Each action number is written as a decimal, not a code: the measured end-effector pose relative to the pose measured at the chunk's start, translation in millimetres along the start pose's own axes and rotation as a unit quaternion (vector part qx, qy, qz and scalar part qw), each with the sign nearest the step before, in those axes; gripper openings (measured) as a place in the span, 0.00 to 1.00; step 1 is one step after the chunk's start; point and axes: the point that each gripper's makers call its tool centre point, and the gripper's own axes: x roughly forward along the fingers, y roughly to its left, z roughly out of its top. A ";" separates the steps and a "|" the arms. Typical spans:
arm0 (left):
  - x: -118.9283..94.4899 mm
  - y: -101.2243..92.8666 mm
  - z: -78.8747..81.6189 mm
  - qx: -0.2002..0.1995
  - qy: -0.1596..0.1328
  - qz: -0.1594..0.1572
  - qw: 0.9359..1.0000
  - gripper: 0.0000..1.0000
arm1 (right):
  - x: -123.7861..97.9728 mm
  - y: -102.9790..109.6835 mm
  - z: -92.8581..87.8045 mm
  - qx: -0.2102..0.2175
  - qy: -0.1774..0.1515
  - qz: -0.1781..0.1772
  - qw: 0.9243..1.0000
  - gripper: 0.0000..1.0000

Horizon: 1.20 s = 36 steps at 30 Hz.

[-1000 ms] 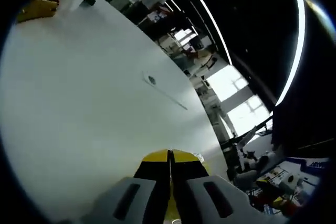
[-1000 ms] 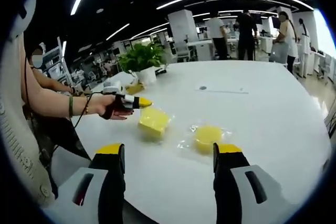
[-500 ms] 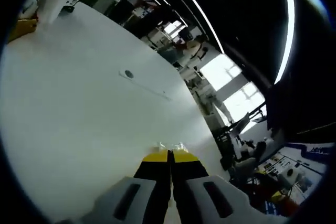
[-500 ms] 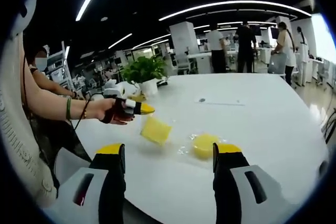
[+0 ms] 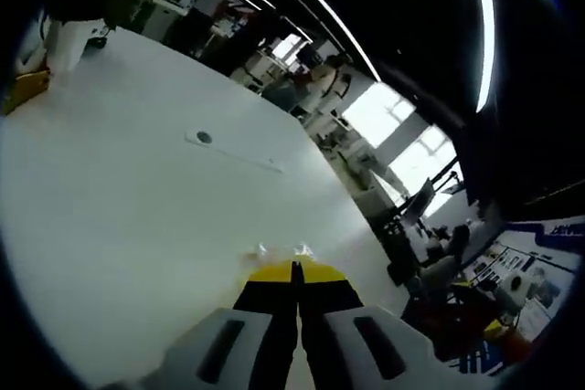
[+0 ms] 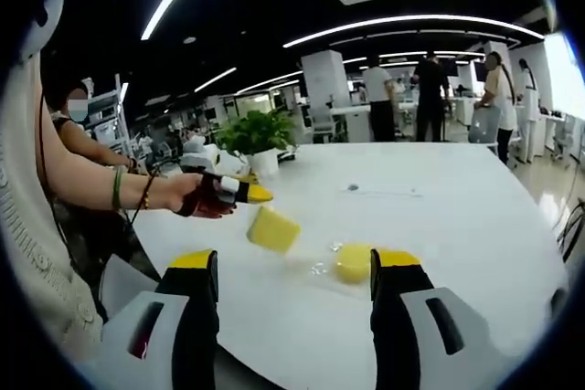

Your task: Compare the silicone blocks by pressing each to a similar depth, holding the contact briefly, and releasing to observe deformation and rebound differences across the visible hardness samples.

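Note:
In the right gripper view a square yellow silicone block (image 6: 272,228) hangs tilted just above the white table (image 6: 457,226), right under the yellow tip of my left gripper (image 6: 252,194), which a hand holds. In the left gripper view that gripper (image 5: 294,268) has its jaws pressed together, with crinkled clear wrapper (image 5: 279,250) showing at the tips. A round yellow block (image 6: 351,262) in clear plastic lies on the table, partly behind one jaw tip of my right gripper (image 6: 294,262). That gripper is open, low and near, with nothing between its jaws.
A potted plant (image 6: 254,134) in a white pot (image 5: 66,41) stands at the table's far side, with a small yellow item (image 5: 23,89) beside it. A flat strip with a dark disc (image 5: 203,137) lies mid-table. A person's arm (image 6: 91,184) reaches in from the left. People stand far behind.
The square block went from lying flat on the table to hanging tilted under the left gripper's tip. Both cameras tipped upward a little. The right gripper stayed open.

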 end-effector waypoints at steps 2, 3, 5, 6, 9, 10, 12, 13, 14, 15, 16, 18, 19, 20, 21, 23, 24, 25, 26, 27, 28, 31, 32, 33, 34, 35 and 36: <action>-3.7 -3.9 5.1 0.017 -0.005 0.003 1.000 0.00 | 0.4 0.1 1.4 -0.002 -0.002 0.003 1.000 0.63; -5.3 -6.8 6.0 0.021 -0.003 0.000 1.000 0.00 | 0.4 0.5 2.8 -0.004 -0.004 0.004 1.000 0.63; -9.8 -12.0 10.0 0.044 -0.004 0.002 0.999 0.00 | 0.7 1.1 4.7 -0.006 -0.007 0.007 1.000 0.63; -11.5 -15.8 11.0 0.054 -0.003 -0.001 0.999 0.00 | 0.9 1.1 5.6 -0.007 -0.009 0.008 1.000 0.63; -18.9 -28.2 18.0 0.095 -0.003 -0.003 0.995 0.00 | 1.8 1.7 9.1 -0.011 -0.012 0.012 1.000 0.63; -20.4 -31.0 19.5 0.109 -0.001 -0.004 0.994 0.00 | 2.2 1.6 10.4 -0.012 -0.014 0.013 1.000 0.63; -24.5 -40.2 23.6 0.134 0.000 -0.006 0.991 0.00 | 3.5 1.0 14.1 -0.017 -0.016 0.016 1.000 0.63; -26.3 -45.4 24.7 0.144 0.001 -0.011 0.989 0.00 | 4.0 0.7 16.2 -0.019 -0.017 0.017 1.000 0.63; -28.8 -51.1 27.4 0.160 0.000 -0.012 0.987 0.00 | 4.6 0.5 19.9 -0.022 -0.020 0.019 0.999 0.63; -30.6 -55.7 27.7 0.166 0.004 -0.016 0.986 0.00 | 5.2 0.3 22.7 -0.025 -0.022 0.021 0.999 0.63; -32.9 -61.7 29.6 0.178 0.004 -0.021 0.984 0.00 | 6.3 -0.2 26.2 -0.029 -0.024 0.023 0.999 0.63; -36.6 -69.8 33.0 0.191 0.004 -0.027 0.981 0.00 | 9.1 -1.1 31.6 -0.037 -0.024 0.028 0.999 0.64; -39.5 -75.2 35.9 0.199 0.002 -0.031 0.980 0.00 | 10.4 -1.6 34.1 -0.042 -0.023 0.030 0.998 0.64; -41.4 -79.1 37.9 0.200 -0.001 -0.037 0.979 0.00 | 11.2 -1.5 37.1 -0.047 -0.025 0.032 0.998 0.64; -43.5 -84.2 39.4 0.199 -0.002 -0.047 0.979 0.00 | 12.4 -1.4 42.2 -0.052 -0.027 0.036 0.998 0.64; -49.9 -94.6 46.0 0.207 -0.009 -0.058 0.976 0.00 | 15.3 -0.8 49.2 -0.060 -0.028 0.046 0.997 0.65; -51.9 -97.5 48.2 0.210 -0.010 -0.060 0.976 0.00 | 16.8 -0.5 51.7 -0.067 -0.027 0.049 0.996 0.65; -54.0 -100.2 50.4 0.210 -0.011 -0.062 0.976 0.00 | 18.3 0.0 53.8 -0.075 -0.023 0.054 0.995 0.65; -56.9 -105.0 53.2 0.217 -0.013 -0.066 0.974 0.00 | 19.6 0.9 56.4 -0.083 -0.021 0.059 0.995 0.66; -58.8 -107.8 55.2 0.222 -0.014 -0.068 0.972 0.00 | 22.8 2.0 63.6 -0.093 -0.021 0.068 0.993 0.66; -61.6 -112.7 56.7 0.226 -0.011 -0.074 0.971 0.00 | 23.5 2.4 65.0 -0.094 -0.021 0.070 0.993 0.66; -67.6 -122.2 62.4 0.241 -0.012 -0.081 0.967 0.00 | 30.6 5.1 76.6 -0.115 -0.016 0.089 0.989 0.67; -69.7 -126.2 64.6 0.247 -0.010 -0.087 0.965 0.00 | 34.0 7.7 81.9 -0.127 -0.015 0.099 0.987 0.67; -71.1 -128.8 66.0 0.249 -0.008 -0.089 0.964 0.00 | 37.6 10.9 85.5 -0.135 -0.009 0.113 0.984 0.67; -72.6 -131.1 68.8 0.260 -0.010 -0.090 0.961 0.00 | 39.7 12.3 86.3 -0.141 0.000 0.121 0.983 0.68; -74.3 -133.9 70.3 0.267 -0.007 -0.094 0.959 0.00 | 41.8 13.4 88.1 -0.152 0.008 0.129 0.980 0.68; -76.2 -137.1 72.4 0.278 0.000 -0.099 0.955 0.00 | 44.9 16.2 92.5 -0.163 0.014 0.143 0.976 0.68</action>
